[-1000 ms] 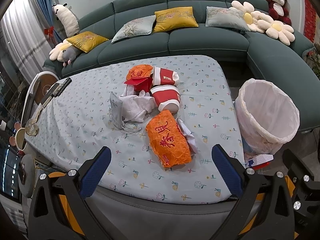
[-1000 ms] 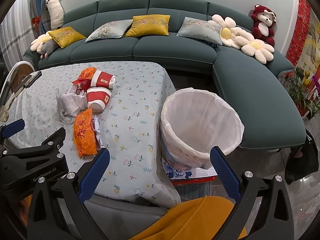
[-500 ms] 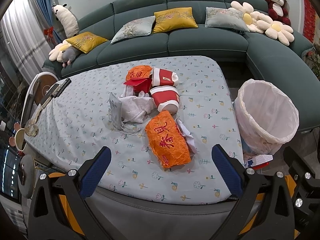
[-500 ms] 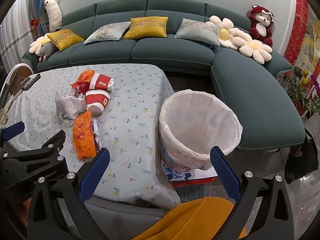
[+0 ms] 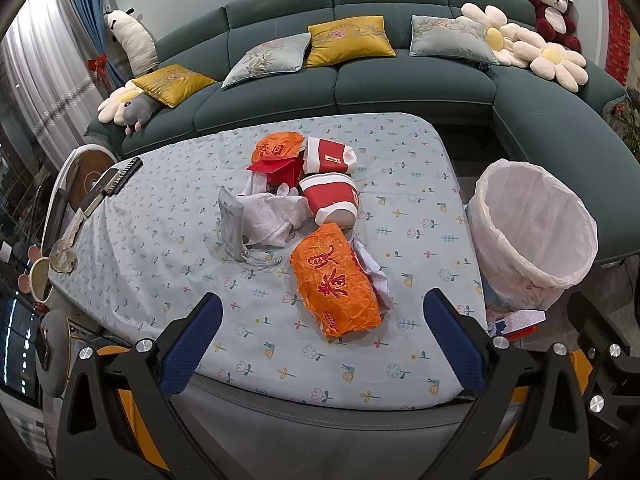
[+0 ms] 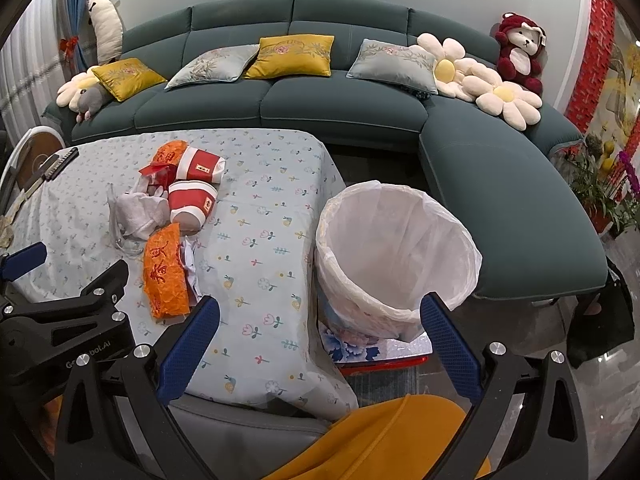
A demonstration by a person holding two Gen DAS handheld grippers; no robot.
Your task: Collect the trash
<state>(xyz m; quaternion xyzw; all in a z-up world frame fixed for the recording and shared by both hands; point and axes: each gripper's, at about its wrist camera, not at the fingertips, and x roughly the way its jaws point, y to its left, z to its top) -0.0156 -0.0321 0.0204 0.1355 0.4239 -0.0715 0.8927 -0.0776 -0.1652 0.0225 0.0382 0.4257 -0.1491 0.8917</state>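
Crinkled orange wrappers [image 5: 336,280], red-white paper cups [image 5: 332,200] and crumpled white tissue [image 5: 272,216] litter the floral-clothed worktop [image 5: 400,184]. Beside it stands a plastic-lined bin [image 6: 396,256], before a teal sofa [image 6: 320,100]. Left gripper [image 5: 320,336] and right gripper [image 6: 318,336] both gape wide, empty.

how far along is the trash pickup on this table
Done: nothing visible; the lined bin looks empty. In hand: nothing; the left gripper and right gripper are both open. Left: the near orange wrapper, two red cups, the white tissue and the far orange wrapper.
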